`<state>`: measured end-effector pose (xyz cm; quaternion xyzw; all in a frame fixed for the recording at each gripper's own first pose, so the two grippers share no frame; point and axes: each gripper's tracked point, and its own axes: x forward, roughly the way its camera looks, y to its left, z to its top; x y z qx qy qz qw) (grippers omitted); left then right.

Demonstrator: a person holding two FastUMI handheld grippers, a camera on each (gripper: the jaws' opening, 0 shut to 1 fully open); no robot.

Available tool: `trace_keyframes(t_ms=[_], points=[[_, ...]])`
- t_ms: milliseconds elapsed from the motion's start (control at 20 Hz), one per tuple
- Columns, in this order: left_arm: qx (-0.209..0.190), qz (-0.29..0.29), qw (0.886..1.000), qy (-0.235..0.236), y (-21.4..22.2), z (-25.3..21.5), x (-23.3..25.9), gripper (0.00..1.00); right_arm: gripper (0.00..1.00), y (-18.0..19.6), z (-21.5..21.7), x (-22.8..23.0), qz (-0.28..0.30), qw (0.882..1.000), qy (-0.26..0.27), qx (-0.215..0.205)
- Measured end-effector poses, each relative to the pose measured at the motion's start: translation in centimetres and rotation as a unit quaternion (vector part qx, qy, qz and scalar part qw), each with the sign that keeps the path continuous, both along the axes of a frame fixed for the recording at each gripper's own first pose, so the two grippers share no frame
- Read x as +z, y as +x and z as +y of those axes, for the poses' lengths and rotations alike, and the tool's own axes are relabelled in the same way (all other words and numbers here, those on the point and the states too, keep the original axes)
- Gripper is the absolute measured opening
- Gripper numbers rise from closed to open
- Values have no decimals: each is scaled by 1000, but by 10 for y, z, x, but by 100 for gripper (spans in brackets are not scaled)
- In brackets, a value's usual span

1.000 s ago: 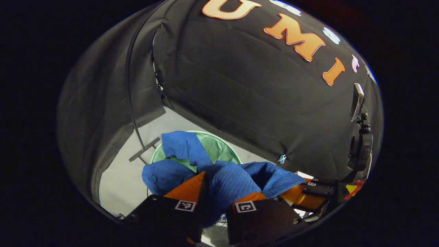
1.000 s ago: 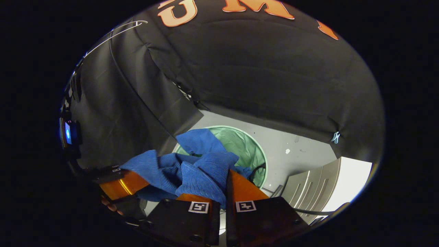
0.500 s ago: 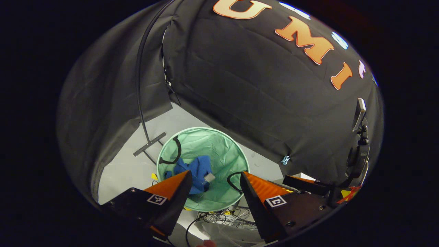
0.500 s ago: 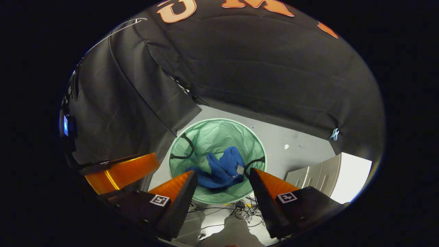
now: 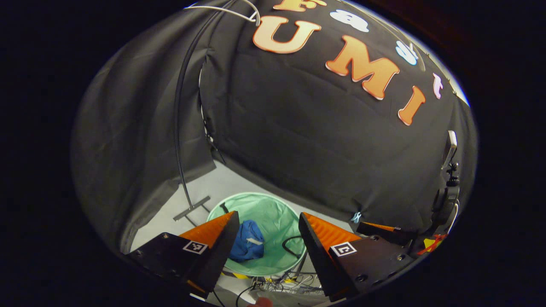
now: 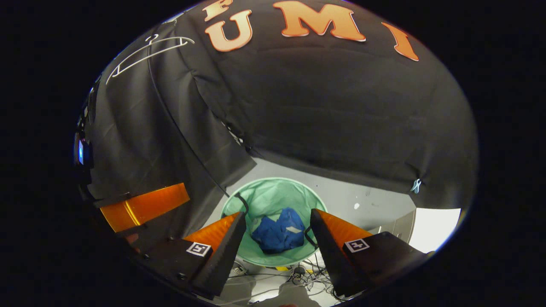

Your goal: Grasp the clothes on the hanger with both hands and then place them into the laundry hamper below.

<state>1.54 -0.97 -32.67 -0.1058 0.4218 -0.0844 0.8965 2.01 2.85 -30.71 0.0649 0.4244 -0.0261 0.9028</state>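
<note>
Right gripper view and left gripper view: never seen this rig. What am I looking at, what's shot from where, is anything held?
There is no robot arm here. A person carries a two-finger gripper in each hand, and each gripper has a fisheye camera looking forward along its own fingers.

In the left gripper view, the left gripper shows at the bottom, jaws spread apart and holding nothing. The right gripper view shows the right gripper the same way, also open and empty.

Both cameras look down at a round pale green fabric laundry hamper standing on the grey floor. A crumpled blue cloth garment lies inside it, clear of both grippers, so the drop looks done.

Up left in the right gripper view, a thin white wire hanger hangs bare against the black cloth wall. Loose cables lie on the floor by the hamper.
</note>
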Motion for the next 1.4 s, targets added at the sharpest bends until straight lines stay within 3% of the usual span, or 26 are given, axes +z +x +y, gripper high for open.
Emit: trace_keyframes(t_ms=[200,400,550,800,950,1000,1150,1200,1250,1400], points=[[5,-86,996,-6,23,-5,63,90,98,20,-7,55,-70,997,-19,3],[0,-170,985,-27,39,-16,131,89,98,35,-11,122,-146,989,-31,7],[-3,-243,970,4,28,3,172,88,98,41,-11,181,-212,977,-35,9],[-6,-306,952,-7,19,20,224,88,98,32,-24,254,-308,951,-26,-7],[-1,-328,945,-7,11,35,244,82,98,25,-33,282,-341,939,-41,-12],[1,-331,944,-11,8,40,249,82,88,20,-37,293,-353,934,-52,-10],[8,-350,937,-20,11,48,263,83,88,17,-38,301,-388,918,-77,-11],[10,-356,934,-20,10,48,270,83,98,8,-37,304,-396,915,-78,-10],[12,-363,932,-18,9,47,278,84,89,3,-36,307,-401,913,-74,-10],[6,-385,923,-19,4,41,295,86,89,-10,-36,318,-416,907,-61,-13]])
